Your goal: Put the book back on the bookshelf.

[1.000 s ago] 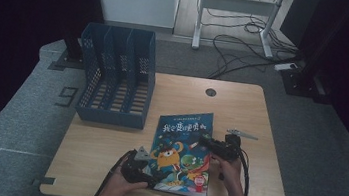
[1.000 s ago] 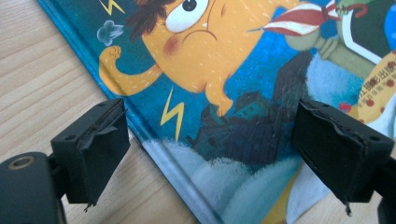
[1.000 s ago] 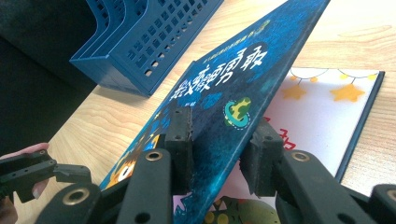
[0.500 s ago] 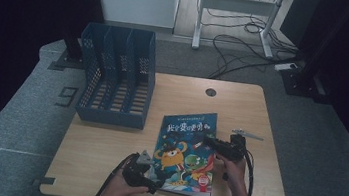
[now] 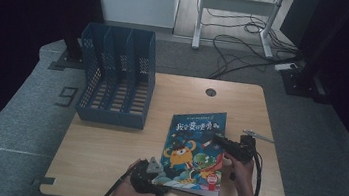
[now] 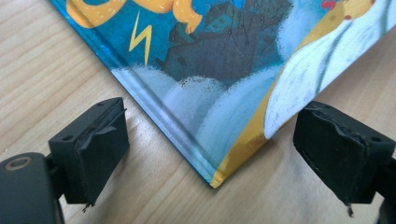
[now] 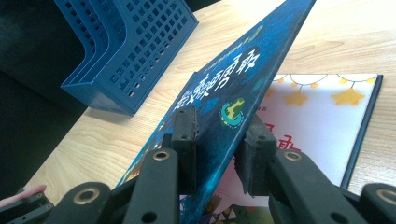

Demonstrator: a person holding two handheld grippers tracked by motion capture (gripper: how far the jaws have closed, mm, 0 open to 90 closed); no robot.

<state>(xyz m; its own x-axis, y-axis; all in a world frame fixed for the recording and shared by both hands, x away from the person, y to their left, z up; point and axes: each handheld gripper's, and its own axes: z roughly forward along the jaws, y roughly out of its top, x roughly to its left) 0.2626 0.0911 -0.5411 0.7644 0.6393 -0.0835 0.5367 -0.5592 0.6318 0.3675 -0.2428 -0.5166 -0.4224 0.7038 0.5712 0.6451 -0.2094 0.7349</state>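
Right gripper view: gripper [image 7: 217, 140] pinching lifted cover [image 7: 233, 88].

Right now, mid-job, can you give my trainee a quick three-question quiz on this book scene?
1. True or false: the right gripper has its fingers closed on the lifted front cover of the picture book.
2. Which part of the book lies between the left gripper's open fingers? A) the top edge B) the near spine corner C) the middle of the cover
3. Fill in: the blue file rack stands on the wooden table to the ____ of the book in the high view.

Key: 1 true; 2 B; 3 left.
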